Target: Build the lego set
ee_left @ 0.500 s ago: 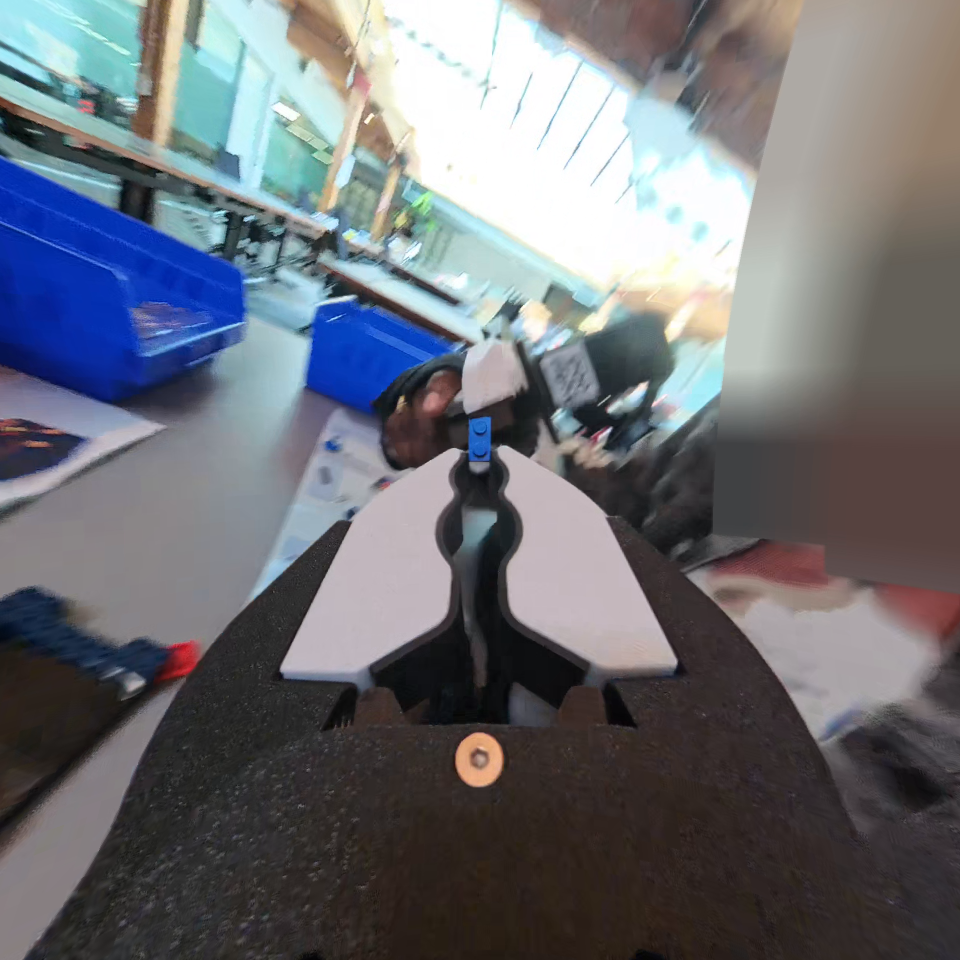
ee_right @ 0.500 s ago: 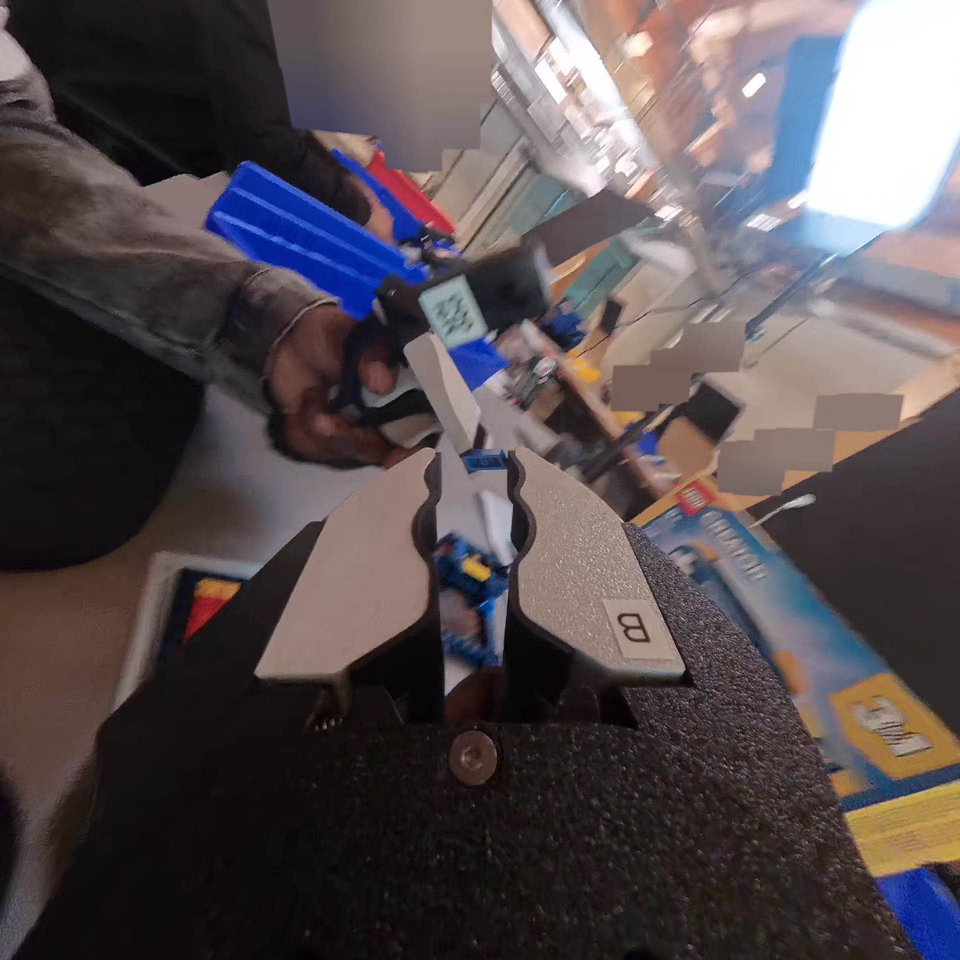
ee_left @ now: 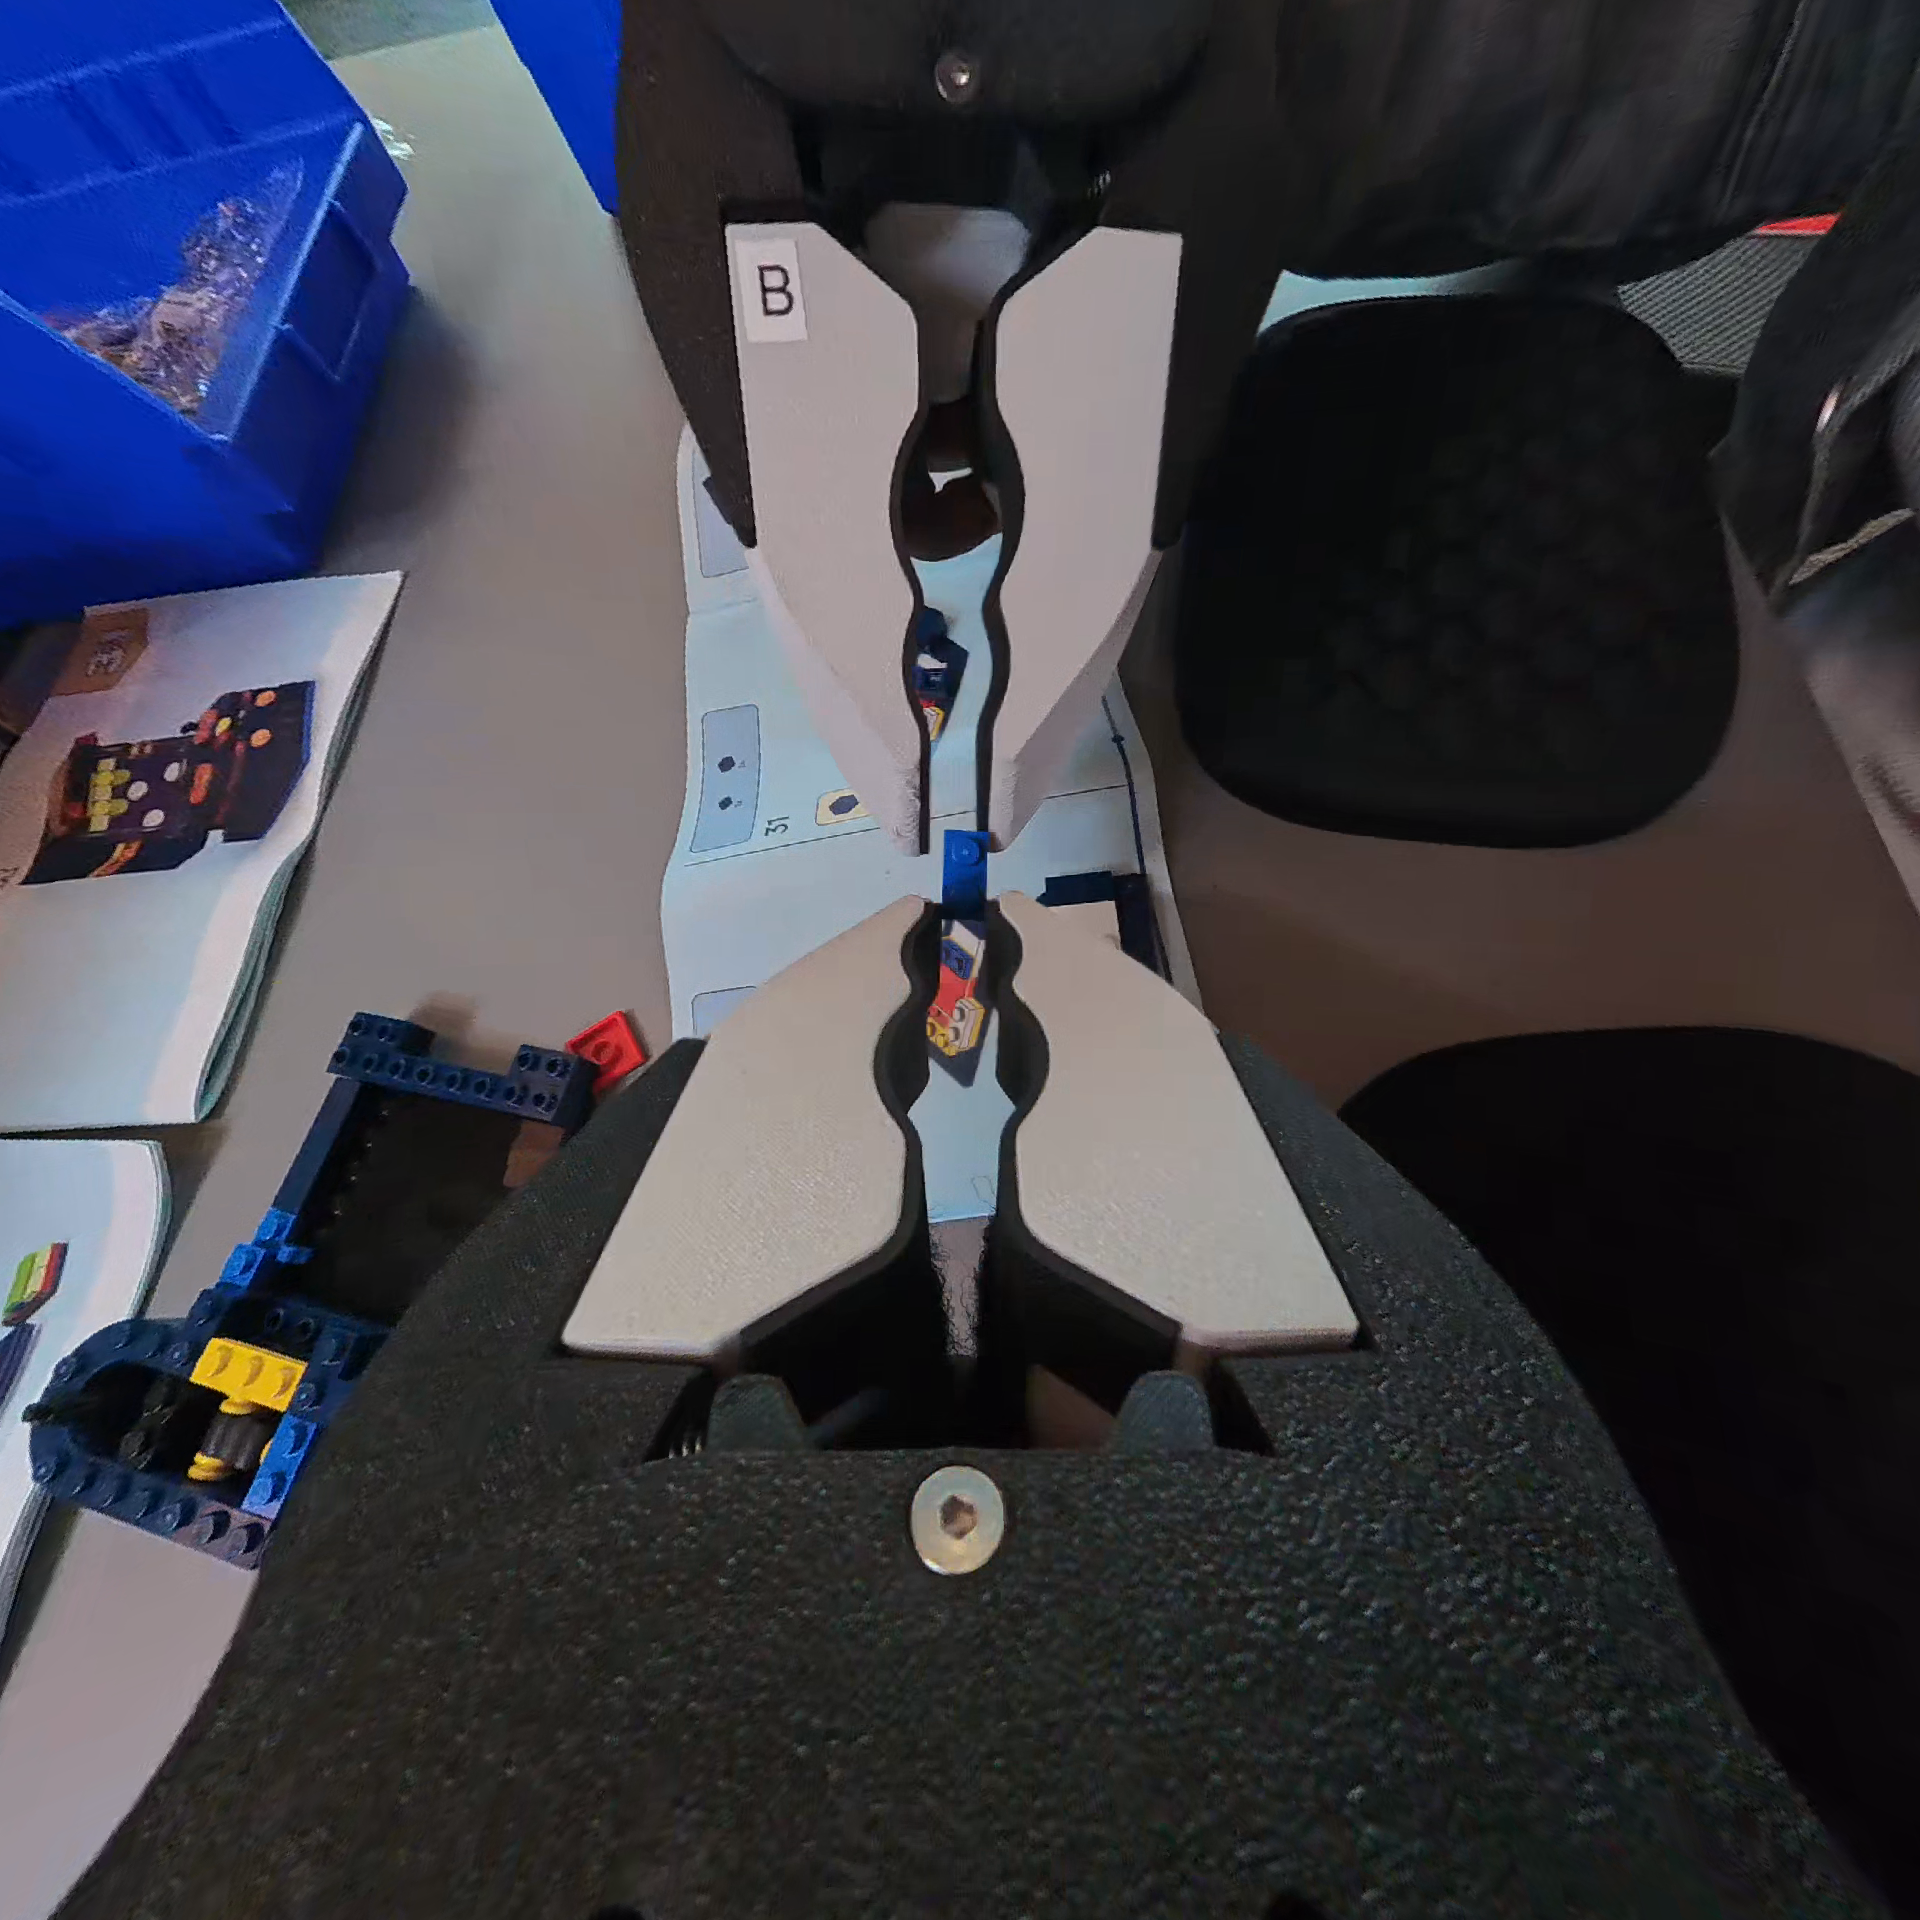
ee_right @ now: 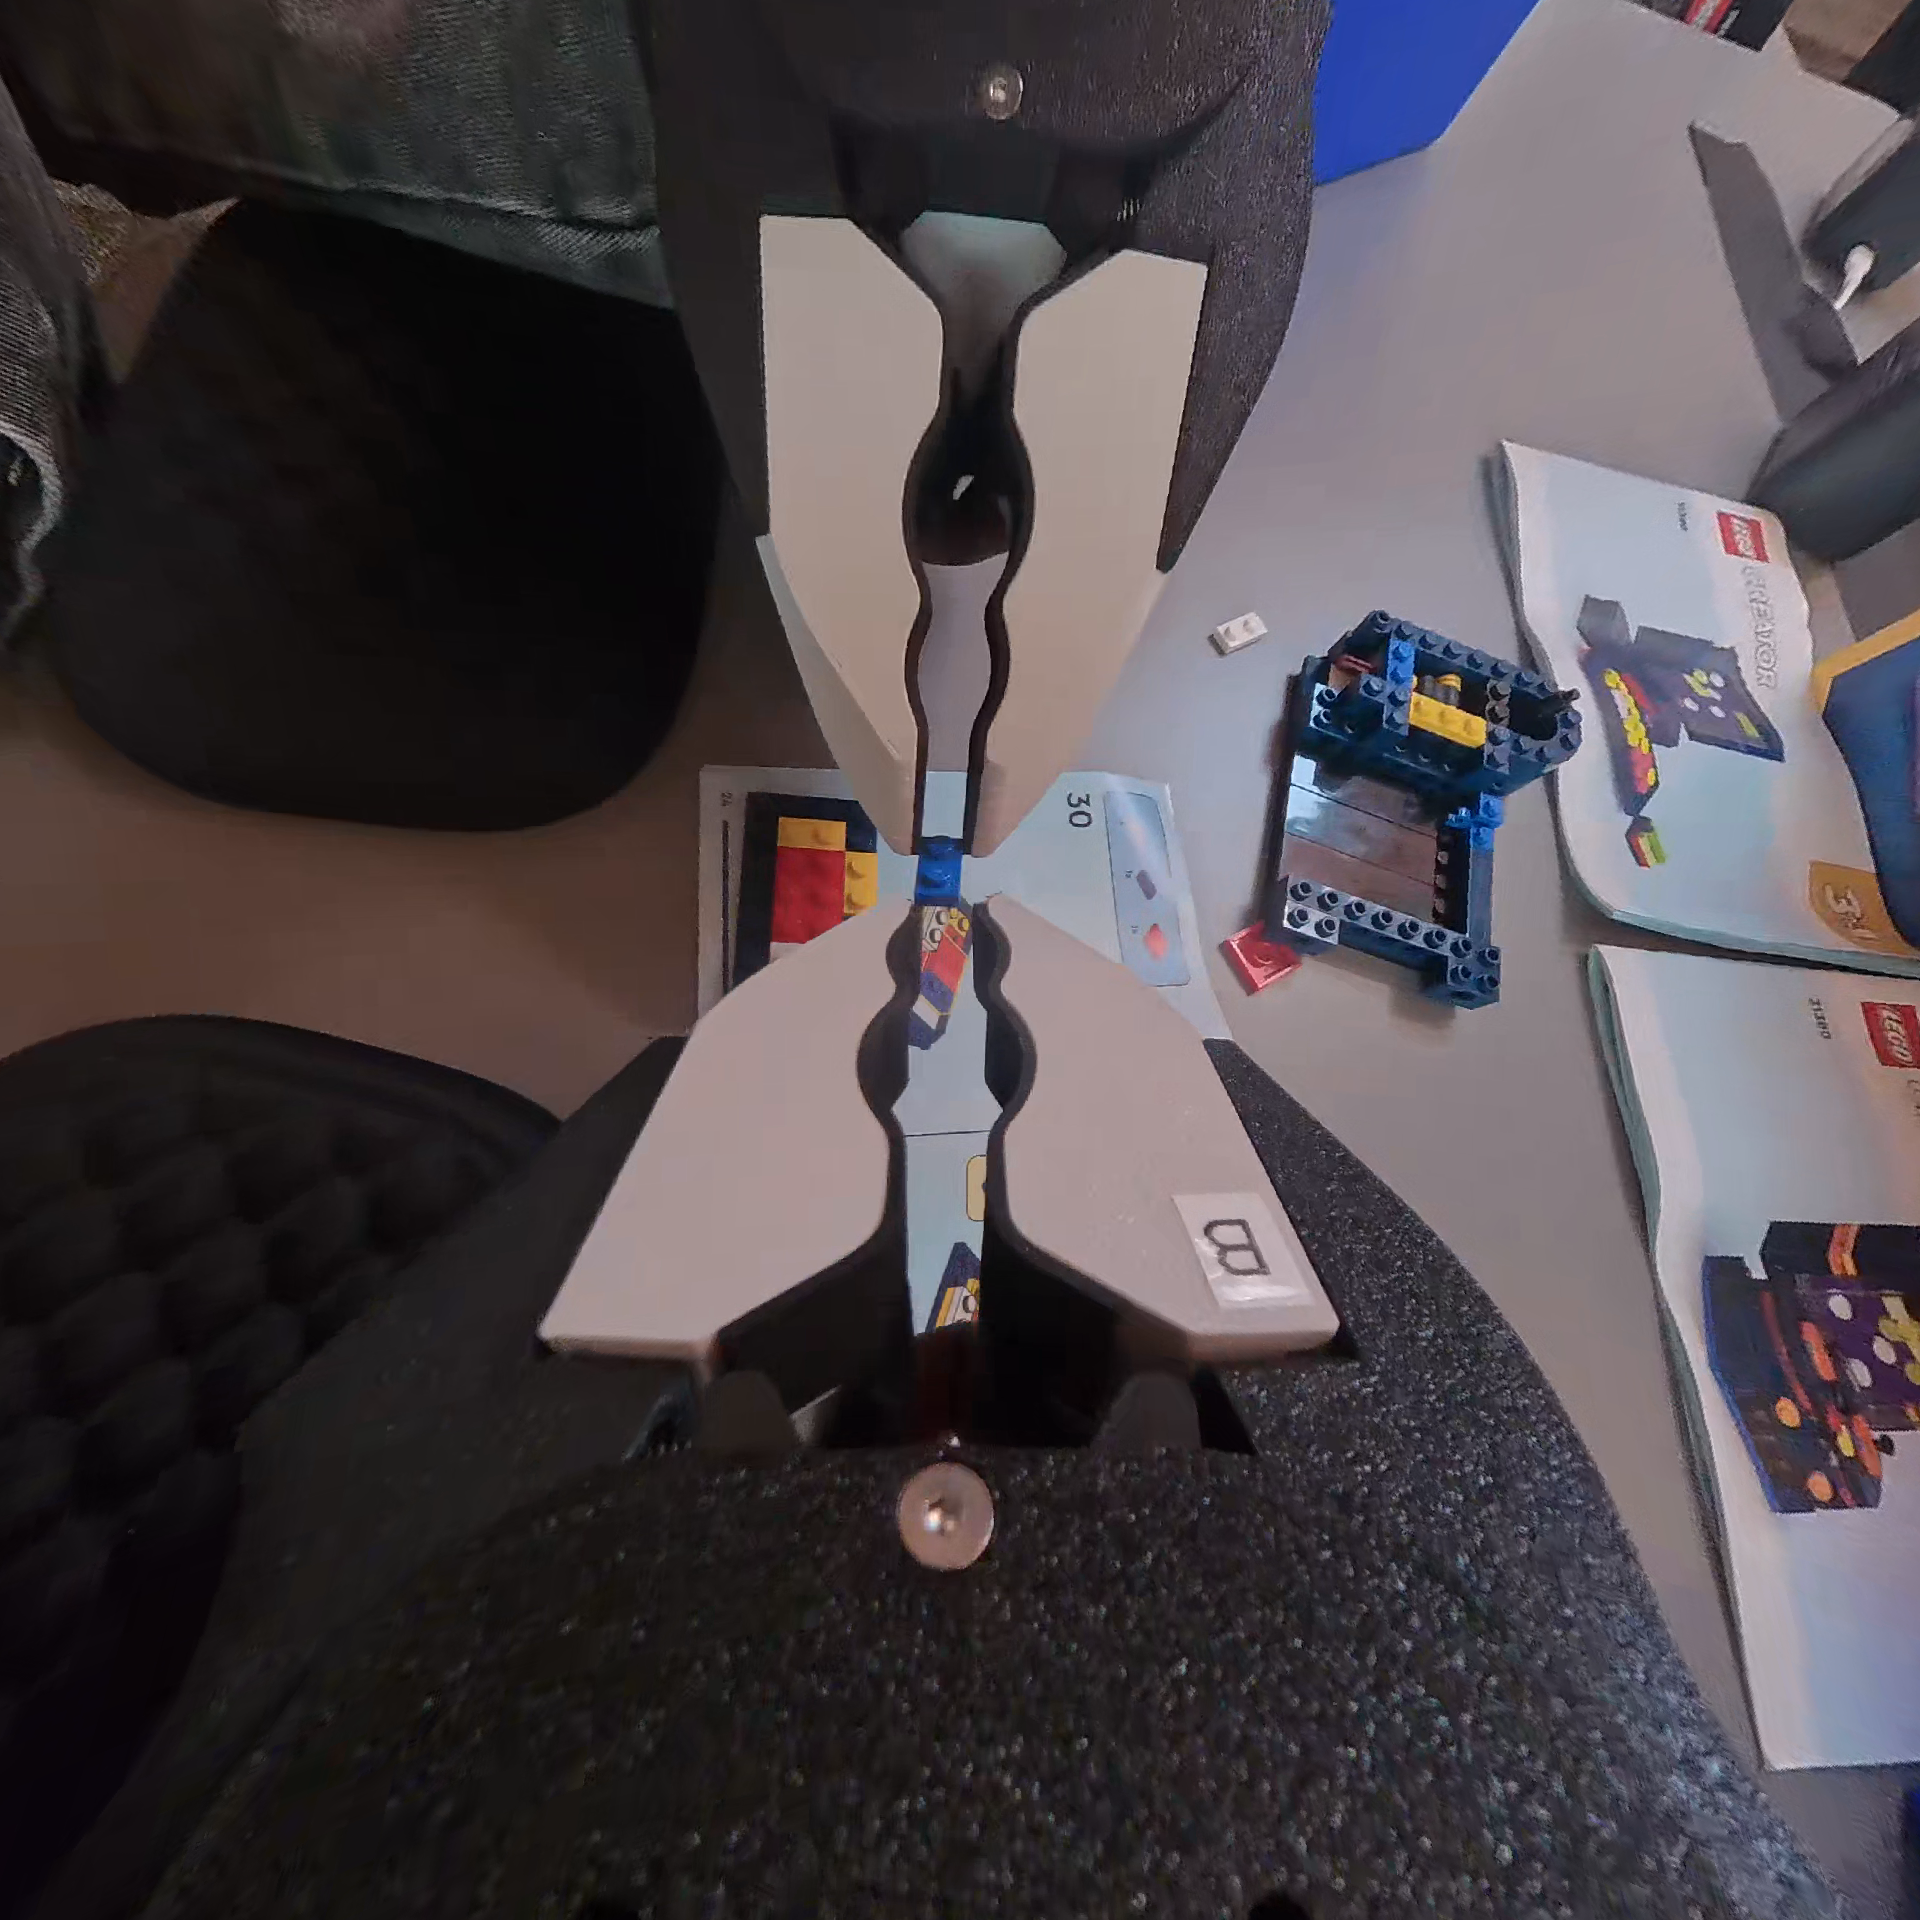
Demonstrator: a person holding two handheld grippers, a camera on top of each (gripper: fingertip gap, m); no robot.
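Observation:
A small blue plate [ee_left: 964,873] hangs in the air between two grippers that meet tip to tip above an open instruction page [ee_left: 810,914]. My left gripper [ee_left: 961,909] is shut on the plate's near end in the left wrist view. My right gripper [ee_left: 956,844], which bears a lettered sticker, comes from the far side, and its fingertips close on the plate's other end. In the right wrist view the plate [ee_right: 938,873] spans from my right gripper [ee_right: 940,904] to the left gripper [ee_right: 943,842] opposite.
A dark blue brick frame [ee_right: 1423,800] with a yellow brick lies on the grey table, with a red tile [ee_right: 1262,956] beside it and a small white plate [ee_right: 1238,631] nearby. Booklets [ee_right: 1683,727] lie at the right. Blue bins [ee_left: 156,312] stand at the left. Black seat cushions [ee_left: 1455,571] are beside the table. The grippers are tip to tip, or close to it. The red tile [ee_right: 1262,956] is about equally far from each gripper, around 10 centimetres. My left wrist view [ee_left: 613,1043] looks at it from another angle.
Both grippers have tilted down from facing the room to facing the table. The right jaws stood wider and have closed on the plate's free end. The left kept its hold.

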